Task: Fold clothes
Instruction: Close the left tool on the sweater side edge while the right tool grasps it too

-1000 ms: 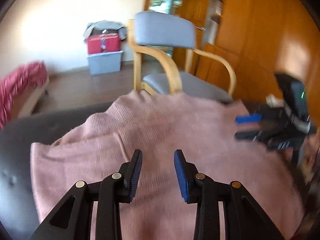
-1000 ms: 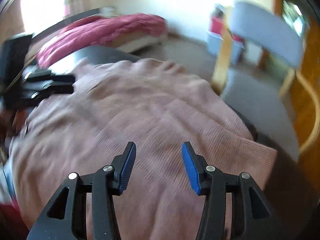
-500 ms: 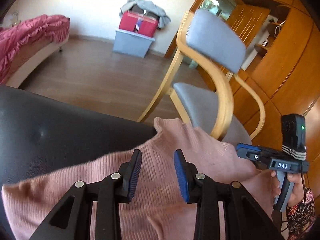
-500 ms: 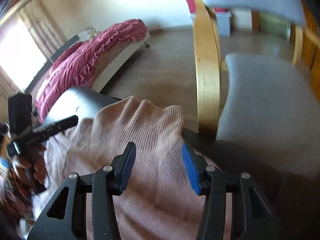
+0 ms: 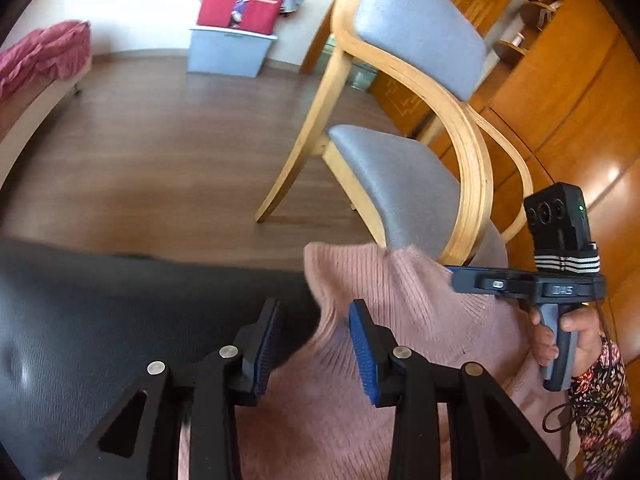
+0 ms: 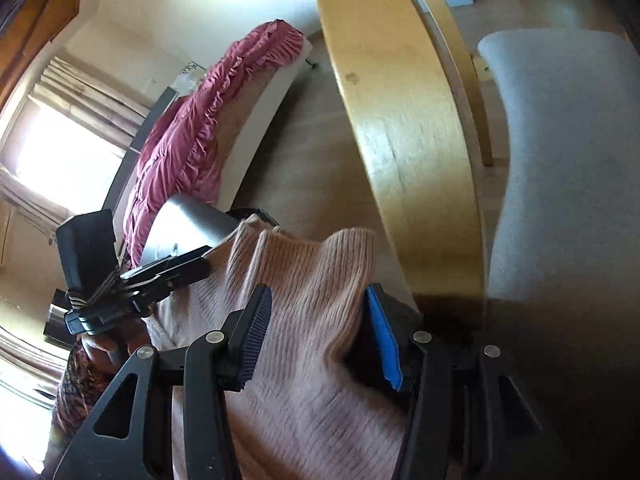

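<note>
- The pink sweater point(image 5: 400, 360) is spread at the far edge of the black cushioned surface point(image 5: 100, 320), beside the wooden chair point(image 5: 408, 152)
- The left gripper point(image 5: 314, 342) is released, its jaws straddling the sweater's left edge
- The right gripper point(image 6: 316, 336) is parted around a raised fold, nothing clamped

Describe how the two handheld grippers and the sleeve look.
Both the left gripper and the right gripper have black triangular-cutout arms, silver rivets and ribbed blue pads. The right carries a black camera block, striped band and grey handle. The sleeve is floral.
</note>
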The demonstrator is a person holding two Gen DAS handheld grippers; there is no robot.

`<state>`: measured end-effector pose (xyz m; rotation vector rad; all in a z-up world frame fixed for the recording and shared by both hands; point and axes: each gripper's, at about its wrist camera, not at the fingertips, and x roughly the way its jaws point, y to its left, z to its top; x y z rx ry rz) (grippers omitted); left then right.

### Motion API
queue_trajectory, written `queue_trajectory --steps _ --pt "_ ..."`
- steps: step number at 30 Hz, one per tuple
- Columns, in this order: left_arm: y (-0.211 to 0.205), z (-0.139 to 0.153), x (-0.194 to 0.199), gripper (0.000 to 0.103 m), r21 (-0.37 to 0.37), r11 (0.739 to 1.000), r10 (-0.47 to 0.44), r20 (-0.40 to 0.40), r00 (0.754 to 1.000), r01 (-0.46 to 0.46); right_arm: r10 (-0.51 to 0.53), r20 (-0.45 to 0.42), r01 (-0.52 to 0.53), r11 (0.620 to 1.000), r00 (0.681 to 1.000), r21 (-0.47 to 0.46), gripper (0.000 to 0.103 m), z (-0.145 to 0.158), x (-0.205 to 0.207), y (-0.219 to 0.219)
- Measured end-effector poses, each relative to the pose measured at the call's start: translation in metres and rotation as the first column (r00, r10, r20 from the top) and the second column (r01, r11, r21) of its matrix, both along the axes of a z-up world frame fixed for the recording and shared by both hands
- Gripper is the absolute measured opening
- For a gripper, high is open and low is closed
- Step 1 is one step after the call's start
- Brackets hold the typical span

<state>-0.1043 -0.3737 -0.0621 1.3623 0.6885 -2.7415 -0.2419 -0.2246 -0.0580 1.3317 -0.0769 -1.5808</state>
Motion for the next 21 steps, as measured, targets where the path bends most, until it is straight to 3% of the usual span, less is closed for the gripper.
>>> queue_trajectory --steps 1,2,4,6,9,11,18,21 --pt "0.001 -0.001 -0.002 0.039 -0.001 1.0 -0.002 -0.006 1.0 0.002 -0.003 -0.025 0.003 1.0 1.0 0.006 0.022 -0.003 0.002 -0.002" --pt "0.002 -0.001 -0.005 0.044 -0.001 1.0 -0.004 -0.011 1.0 0.004 -0.006 -0.029 0.005 1.0 1.0 -0.006 0.021 -0.005 0.003 -0.002" --pt "0.005 -0.002 -0.009 0.049 -0.002 1.0 -0.007 -0.023 1.0 0.007 -0.015 -0.005 0.014 0.999 1.0 -0.053 0.01 -0.006 0.003 0.001" --pt "0.006 -0.003 -0.013 0.049 -0.002 1.0 -0.009 -0.032 0.999 0.008 -0.016 -0.001 0.016 0.996 1.0 -0.089 0.007 -0.005 0.004 0.004" --pt "0.002 -0.004 -0.011 0.038 0.005 1.0 0.008 -0.046 0.999 -0.008 -0.016 0.0 0.016 0.988 1.0 -0.154 0.006 -0.001 0.007 0.015" --pt "0.002 0.001 -0.006 0.009 0.016 1.0 0.014 -0.076 0.997 -0.013 -0.02 0.004 0.02 0.981 1.0 -0.191 0.006 0.001 0.007 0.021" --pt "0.004 0.024 0.016 0.004 0.058 0.998 0.033 -0.189 0.981 -0.023 -0.032 -0.012 0.029 0.974 0.999 -0.225 0.006 0.008 0.006 0.029" --pt "0.004 0.034 0.025 0.004 0.076 0.997 0.043 -0.237 0.971 -0.026 -0.032 -0.046 0.02 0.971 0.998 -0.238 0.006 0.024 0.01 0.038"
